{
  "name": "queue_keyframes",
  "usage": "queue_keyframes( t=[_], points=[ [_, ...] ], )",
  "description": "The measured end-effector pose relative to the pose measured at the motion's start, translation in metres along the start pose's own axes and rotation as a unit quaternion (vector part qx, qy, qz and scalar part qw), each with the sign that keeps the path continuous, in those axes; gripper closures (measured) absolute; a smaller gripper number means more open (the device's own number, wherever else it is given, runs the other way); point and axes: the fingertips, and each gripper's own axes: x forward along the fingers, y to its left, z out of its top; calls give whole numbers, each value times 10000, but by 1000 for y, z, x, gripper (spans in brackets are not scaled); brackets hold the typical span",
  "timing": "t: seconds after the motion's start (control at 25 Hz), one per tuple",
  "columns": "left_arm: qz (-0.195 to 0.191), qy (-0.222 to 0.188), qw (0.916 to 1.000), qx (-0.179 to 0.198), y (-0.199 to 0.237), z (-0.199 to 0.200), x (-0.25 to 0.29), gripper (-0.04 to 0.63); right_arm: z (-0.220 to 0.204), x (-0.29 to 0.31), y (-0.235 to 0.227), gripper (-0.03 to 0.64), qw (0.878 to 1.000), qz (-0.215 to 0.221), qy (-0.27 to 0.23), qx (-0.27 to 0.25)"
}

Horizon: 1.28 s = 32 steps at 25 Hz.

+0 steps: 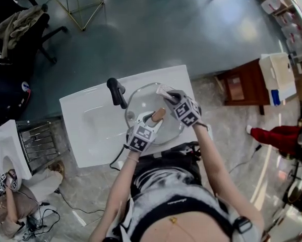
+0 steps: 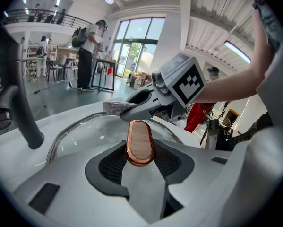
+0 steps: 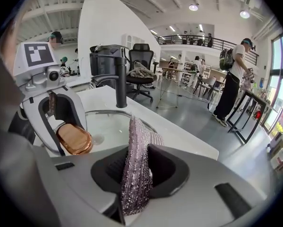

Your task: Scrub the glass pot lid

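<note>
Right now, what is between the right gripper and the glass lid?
A silvery scrubbing cloth. The right gripper pinches it in its jaws, next to the glass lid. The right gripper view shows it best.

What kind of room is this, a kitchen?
Probably not a home kitchen: more like a big open office or workshop hall. The white sink counter with its black faucet stands alone on a grey floor, with an office chair nearby and an upstairs balcony railing behind.
</note>
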Motion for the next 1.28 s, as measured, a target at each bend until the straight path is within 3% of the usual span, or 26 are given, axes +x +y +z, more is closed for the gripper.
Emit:
queue_keyframes(
  t=[0.48,0.76,1.08,1.28],
  points=[
    [-3,-42,10000,4,1,-3,1,416,29,23,19,525,9979,291,14,-579],
    [5,-52,10000,8,2,-3,0,416,30,22,28,525,9957,607,115,-685],
    [50,-139,9999,0,2,-3,1,413,38,30,29,523,9945,669,239,-776],
    [94,-217,9996,-159,1,-4,0,410,50,39,39,523,9903,768,337,-1107]
  ],
)
